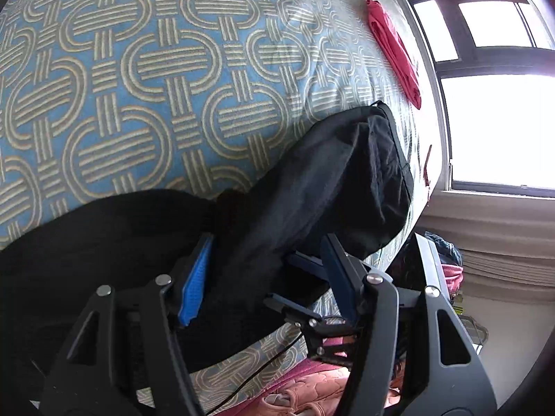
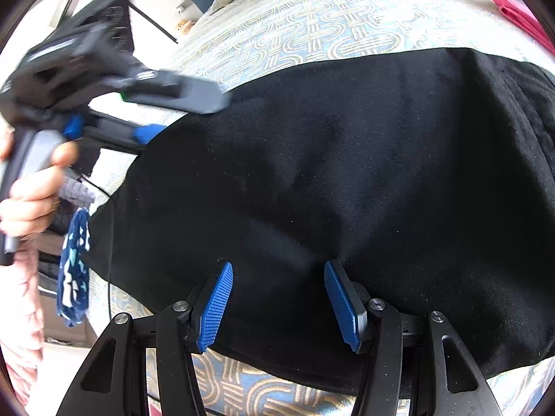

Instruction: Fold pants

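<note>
The black pants [image 2: 347, 173] lie spread across the patterned bed cover [image 2: 312, 27]. My right gripper [image 2: 277, 270] is open, its blue pads over the pants' near edge with nothing between them. My left gripper [image 1: 267, 242] is open, with a raised fold of the black pants [image 1: 312, 190] between its fingers. In the right wrist view the left gripper [image 2: 149, 131] shows blurred at the pants' left end, held by a hand.
A red garment [image 1: 395, 52] lies at the bed's far edge by a bright window [image 1: 496, 124]. It also shows in the right wrist view [image 2: 520, 17]. A blue patterned cloth [image 2: 73, 277] hangs at the left. A pink quilted fabric [image 1: 312, 388] lies below the bed edge.
</note>
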{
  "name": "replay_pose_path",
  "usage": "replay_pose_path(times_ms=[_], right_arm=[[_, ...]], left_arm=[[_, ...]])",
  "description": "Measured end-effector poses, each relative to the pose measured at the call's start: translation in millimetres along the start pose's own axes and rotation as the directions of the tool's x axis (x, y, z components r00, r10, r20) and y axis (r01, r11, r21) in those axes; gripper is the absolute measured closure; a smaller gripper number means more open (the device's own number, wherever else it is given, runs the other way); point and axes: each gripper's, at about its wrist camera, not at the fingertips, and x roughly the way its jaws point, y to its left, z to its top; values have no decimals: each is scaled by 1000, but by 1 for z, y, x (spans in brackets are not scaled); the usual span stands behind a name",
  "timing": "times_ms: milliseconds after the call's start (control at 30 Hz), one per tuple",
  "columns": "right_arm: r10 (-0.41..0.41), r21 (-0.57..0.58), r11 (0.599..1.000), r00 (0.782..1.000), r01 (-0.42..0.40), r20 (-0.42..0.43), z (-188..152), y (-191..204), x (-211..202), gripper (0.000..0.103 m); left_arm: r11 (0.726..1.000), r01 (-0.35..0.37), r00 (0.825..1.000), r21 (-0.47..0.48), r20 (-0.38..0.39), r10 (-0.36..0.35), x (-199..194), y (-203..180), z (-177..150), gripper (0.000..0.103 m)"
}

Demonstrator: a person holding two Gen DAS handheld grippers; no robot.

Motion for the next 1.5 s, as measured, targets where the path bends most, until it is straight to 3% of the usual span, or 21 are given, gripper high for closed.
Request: replay_pose_path(times_ms=[67, 167, 267, 367, 433, 533, 633, 767, 867, 967, 1033, 1100, 1167, 1200, 1233, 1300, 1400, 1433, 1500], right_arm=[[-7, -12, 1000, 1000, 7, 4, 0, 0, 0, 47], [-11, -8, 1000, 1000, 11, 4, 4, -1, -2, 47], [-2, 15, 1000, 1000, 2, 0, -2, 4, -4, 47], [35, 69, 997, 999, -34, -12, -1, -8, -19, 47], [55, 99, 994, 998, -56, 9, 3, -17, -36, 47], [8, 89, 996, 998, -14, 70, 21, -23, -65, 47], [-11, 70, 998, 998, 6, 69, 36, -21, -68, 47], [-140, 123, 981, 985, 153, -102, 29, -33, -20, 47], [-133, 115, 984, 990, 137, -36, 18, -32, -19, 47], [-144, 91, 985, 989, 145, -20, 14, -26, -19, 47], [-152, 86, 984, 988, 154, -20, 13, -22, -18, 47], [-162, 88, 983, 987, 163, -19, 12, -17, -18, 47], [-173, 82, 981, 985, 174, -11, 10, -13, -18, 47], [-180, 75, 981, 984, 180, -6, 7, -6, -15, 47], [-184, 68, 981, 983, 184, 0, 6, -4, -15, 47], [-189, 54, 981, 982, 188, 12, 1, 5, -12, 47], [-177, 52, 983, 984, 176, 15, -5, 11, -11, 47], [-168, 58, 984, 986, 167, 15, -7, 12, -12, 47], [-156, 67, 986, 988, 155, 14, -8, 11, -12, 47]], left_arm=[[1000, 21, 1000, 0, 3, -21, -3, 1, -11, 40], [1000, -4, 1000, -7, 4, 4, 10, 9, -17, 40], [999, -38, 994, 12, 102, 37, 18, 12, -30, 40], [987, -117, 962, 114, 259, 85, 21, 0, -58, 40], [971, -171, 943, 165, 312, 113, 29, -7, -72, 40], [952, -222, 928, 208, 343, 141, 43, -13, -80, 40], [965, -175, 937, 194, 333, 103, 41, -6, -72, 40], [992, -4, 953, 122, 301, -33, 30, 13, -50, 40], [994, 105, 966, 25, 235, -108, 35, 28, -25, 35], [984, 154, 979, -84, 148, -141, 45, 39, 5, 28], [969, 203, 976, -143, 114, -188, 50, 42, 24, 24], [953, 236, 967, -191, 148, -209, 47, 45, 39, 24], [941, 258, 953, -217, 216, -212, 38, 47, 49, 43], [937, 275, 944, -215, 243, -221, 33, 47, 55, 65], [933, 297, 934, -205, 263, -240, 29, 45, 61, 77], [933, 297, 938, -202, 247, -245, 26, 41, 65, 78], [975, 176, 974, -138, 168, -152, 24, 20, 58, 76], [985, 112, 987, -129, 130, -95, 25, 15, 52, 62], [985, 20, 999, -174, 45, -13, 32, 17, 38, 45]])
